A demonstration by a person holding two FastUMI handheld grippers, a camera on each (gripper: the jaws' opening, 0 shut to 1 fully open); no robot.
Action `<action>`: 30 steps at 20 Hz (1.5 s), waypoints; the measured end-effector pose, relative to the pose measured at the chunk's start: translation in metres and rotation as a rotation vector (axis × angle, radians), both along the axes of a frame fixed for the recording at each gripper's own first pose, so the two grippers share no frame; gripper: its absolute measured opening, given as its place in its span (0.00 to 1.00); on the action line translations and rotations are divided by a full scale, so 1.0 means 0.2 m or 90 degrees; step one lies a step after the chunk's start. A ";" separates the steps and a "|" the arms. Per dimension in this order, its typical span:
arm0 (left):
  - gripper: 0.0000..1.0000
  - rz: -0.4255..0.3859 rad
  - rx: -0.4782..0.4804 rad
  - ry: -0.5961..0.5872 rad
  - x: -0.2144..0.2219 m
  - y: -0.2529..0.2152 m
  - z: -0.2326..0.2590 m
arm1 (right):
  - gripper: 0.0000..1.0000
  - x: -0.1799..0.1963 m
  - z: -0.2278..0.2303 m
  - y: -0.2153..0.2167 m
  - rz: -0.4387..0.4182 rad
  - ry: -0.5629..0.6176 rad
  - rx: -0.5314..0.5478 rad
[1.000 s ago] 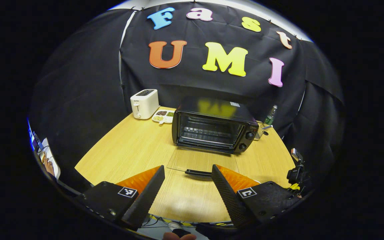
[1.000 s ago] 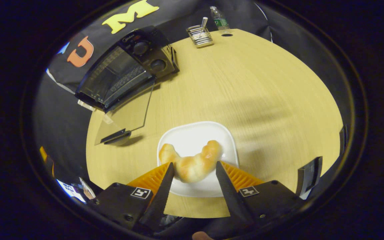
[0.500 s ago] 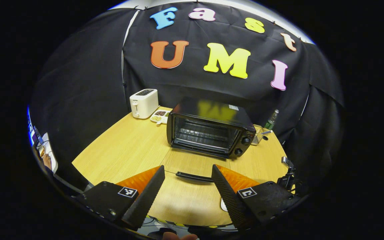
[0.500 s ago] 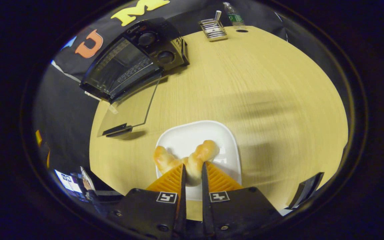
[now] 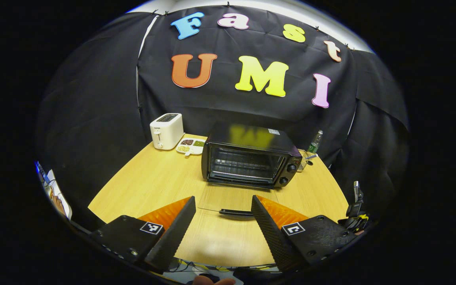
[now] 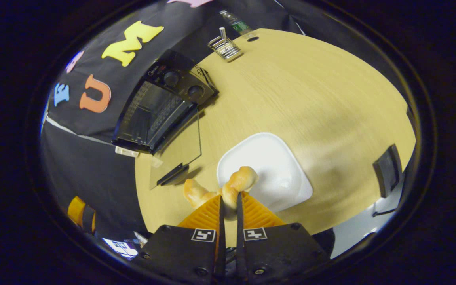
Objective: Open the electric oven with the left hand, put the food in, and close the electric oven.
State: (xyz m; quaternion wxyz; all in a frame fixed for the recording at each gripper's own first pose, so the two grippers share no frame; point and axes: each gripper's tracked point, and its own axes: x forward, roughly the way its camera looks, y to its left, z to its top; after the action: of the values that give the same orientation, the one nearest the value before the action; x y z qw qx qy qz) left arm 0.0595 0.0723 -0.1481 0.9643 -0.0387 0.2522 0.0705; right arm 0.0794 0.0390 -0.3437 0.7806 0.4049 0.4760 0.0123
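Note:
The black electric oven (image 5: 251,160) stands at the back of the wooden table (image 5: 152,186), its glass door (image 5: 234,198) folded down flat with the handle (image 5: 236,213) toward me. My left gripper (image 5: 222,204) hangs open in front of the door, holding nothing. In the right gripper view the oven (image 6: 160,109) and its lowered door (image 6: 178,152) lie to the upper left. My right gripper (image 6: 228,202) is shut on a golden crescent bread roll (image 6: 236,184), lifted off the white plate (image 6: 279,166).
A white toaster (image 5: 166,130) and a small sectioned dish (image 5: 190,145) sit at the table's back left. A wire rack (image 6: 224,46) and a bottle (image 6: 236,23) stand behind the oven. A dark device (image 6: 386,170) lies at the table's right edge.
My right gripper closed on the roll and raised it off the plate, swinging left. The left gripper drew back slightly from the oven and stayed open.

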 end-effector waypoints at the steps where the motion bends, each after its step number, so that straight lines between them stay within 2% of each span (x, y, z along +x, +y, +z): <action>1: 0.94 -0.002 0.002 0.000 -0.02 0.05 0.00 | 0.11 0.00 0.03 0.06 -0.011 -0.009 0.015; 4: 0.94 -0.004 0.002 -0.007 -0.07 0.17 0.03 | 0.13 0.11 0.16 0.21 -0.040 -0.059 0.034; 8: 0.94 -0.002 -0.002 -0.013 -0.12 0.29 0.08 | 0.14 0.37 0.33 0.37 -0.058 -0.137 0.023; 9: 0.94 -0.004 0.004 -0.016 -0.12 0.31 0.10 | 0.10 0.44 0.35 0.39 -0.065 -0.147 0.016; 11: 0.94 -0.012 0.019 -0.020 -0.13 0.35 0.12 | 0.14 0.60 0.35 0.42 -0.081 -0.162 0.002; 12: 0.94 -0.017 0.021 -0.024 -0.14 0.35 0.13 | 0.12 0.68 0.32 0.43 -0.087 -0.165 -0.009; 16: 0.94 -0.037 0.022 -0.053 -0.14 0.35 0.22 | 0.14 0.98 0.29 0.45 -0.120 -0.181 -0.025; 22: 0.94 -0.019 0.042 -0.057 -0.18 0.43 0.25 | 0.12 1.37 0.24 0.53 -0.129 -0.220 -0.051; 26: 0.94 0.014 0.051 -0.044 -0.23 0.52 0.24 | 0.15 1.52 0.17 0.56 -0.135 -0.229 -0.062; 29: 0.94 0.035 0.047 -0.036 -0.24 0.55 0.23 | 0.14 1.56 0.13 0.58 -0.119 -0.233 -0.079; 30: 0.94 0.041 0.043 -0.033 -0.25 0.56 0.23 | 0.17 1.56 0.15 0.58 -0.115 -0.245 -0.080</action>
State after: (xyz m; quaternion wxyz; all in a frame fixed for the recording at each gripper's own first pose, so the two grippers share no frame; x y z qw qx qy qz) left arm 0.0099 0.1834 -0.1024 0.9686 -0.0159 0.2229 0.1094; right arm 0.3910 0.1550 -0.3145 0.8785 0.3868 0.2802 -0.0100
